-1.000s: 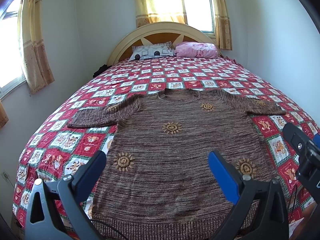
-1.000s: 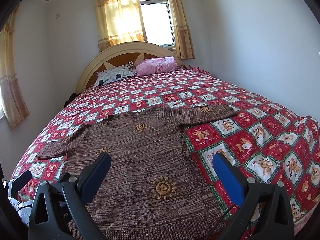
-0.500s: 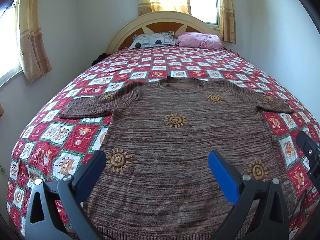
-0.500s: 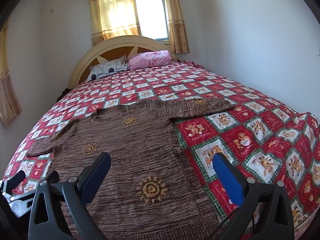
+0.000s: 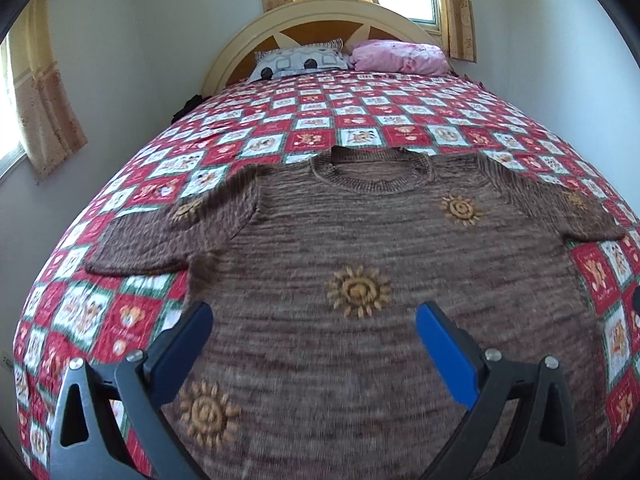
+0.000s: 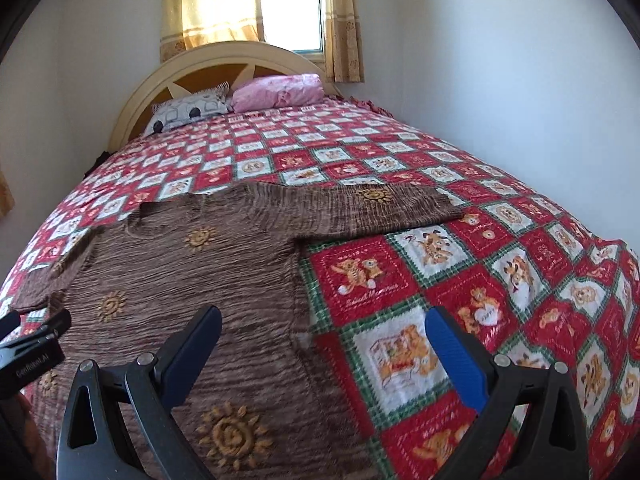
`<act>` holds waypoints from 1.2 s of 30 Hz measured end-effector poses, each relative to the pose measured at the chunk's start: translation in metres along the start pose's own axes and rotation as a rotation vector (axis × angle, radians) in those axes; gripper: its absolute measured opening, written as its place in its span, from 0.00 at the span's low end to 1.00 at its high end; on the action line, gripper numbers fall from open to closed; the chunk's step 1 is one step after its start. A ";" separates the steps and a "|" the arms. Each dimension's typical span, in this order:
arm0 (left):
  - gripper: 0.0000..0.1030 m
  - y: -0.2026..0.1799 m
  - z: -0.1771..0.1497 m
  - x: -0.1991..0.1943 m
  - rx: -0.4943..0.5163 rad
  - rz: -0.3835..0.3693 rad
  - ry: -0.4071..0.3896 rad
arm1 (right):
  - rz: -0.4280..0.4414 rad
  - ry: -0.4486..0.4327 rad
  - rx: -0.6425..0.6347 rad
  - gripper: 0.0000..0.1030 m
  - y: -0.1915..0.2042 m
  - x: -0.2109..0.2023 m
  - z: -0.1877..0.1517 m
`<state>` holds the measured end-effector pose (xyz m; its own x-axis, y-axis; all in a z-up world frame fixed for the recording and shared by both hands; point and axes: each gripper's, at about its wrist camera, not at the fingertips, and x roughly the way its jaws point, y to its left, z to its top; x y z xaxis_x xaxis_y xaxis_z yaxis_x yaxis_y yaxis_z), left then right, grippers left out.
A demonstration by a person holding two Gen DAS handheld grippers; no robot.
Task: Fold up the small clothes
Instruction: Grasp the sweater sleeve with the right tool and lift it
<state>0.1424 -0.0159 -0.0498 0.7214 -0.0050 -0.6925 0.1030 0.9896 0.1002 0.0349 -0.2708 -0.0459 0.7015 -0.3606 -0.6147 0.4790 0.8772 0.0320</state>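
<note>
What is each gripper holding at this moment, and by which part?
Nothing is held. The left gripper and the right gripper are both open above the brown sweater, which lies flat on the bed.

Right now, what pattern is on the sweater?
Brown marled knit sweater with golden-yellow sun motifs, clearest in the left wrist view.

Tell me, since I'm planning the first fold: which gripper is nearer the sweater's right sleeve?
Right. The right gripper hangs over the sweater's right side edge below the right sleeve; the left gripper is over the chest.
</note>
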 end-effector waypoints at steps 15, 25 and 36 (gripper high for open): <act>1.00 0.040 0.028 0.097 -0.134 0.046 0.053 | -0.044 0.065 0.306 0.75 -0.145 0.147 0.115; 1.00 0.038 0.014 0.108 -0.163 0.057 0.110 | -0.117 0.236 0.293 0.47 -0.158 0.238 0.118; 1.00 0.044 0.012 0.117 -0.203 0.022 0.151 | -0.090 0.249 0.168 0.09 -0.140 0.246 0.121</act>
<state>0.2396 0.0255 -0.1179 0.6102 0.0232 -0.7919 -0.0620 0.9979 -0.0185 0.2045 -0.5212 -0.1061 0.5109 -0.3277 -0.7947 0.6285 0.7731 0.0853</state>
